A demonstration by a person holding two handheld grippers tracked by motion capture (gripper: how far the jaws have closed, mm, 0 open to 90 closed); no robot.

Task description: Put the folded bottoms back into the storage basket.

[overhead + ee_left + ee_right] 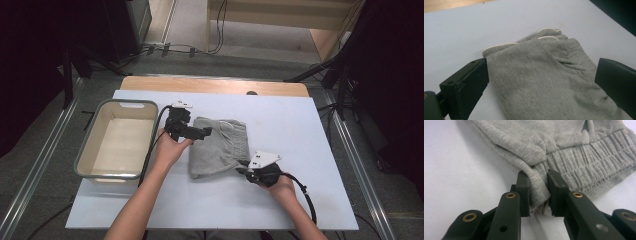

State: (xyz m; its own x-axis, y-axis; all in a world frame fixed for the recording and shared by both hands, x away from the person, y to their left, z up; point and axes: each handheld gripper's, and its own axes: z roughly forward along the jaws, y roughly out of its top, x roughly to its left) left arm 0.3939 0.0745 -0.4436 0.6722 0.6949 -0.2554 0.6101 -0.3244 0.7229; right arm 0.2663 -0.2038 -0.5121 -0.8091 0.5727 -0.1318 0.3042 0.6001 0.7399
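Grey sweatpants lie folded into a rough rectangle near the middle of the white table, a little to the right of a grey-rimmed plastic tub with a pale inside that stands at the table's left side. The cloth is a soft heathered knit, plain grey, with a cream-coloured inner layer peeking out along the far folded edge in the left gripper view, and a shallow crease running across its upper surface. At the left edge of the garment the left gripper hovers with its jaws spread wide, one on either side of the fabric and pressing on nothing; in its own view the near jaw sits just beside the garment's corner while the other stands well clear of the cloth. Farther right, the gathered elastic waistband runs along the garment's right side, ribbed and puckered in close rows in the right gripper view. At the near right corner the right gripper is clamped on a bunched fold of the sweatpants just beside that waistband, the two black pads squeezing the thick rolled edge between them, with the cloth's hem lying on the table below.
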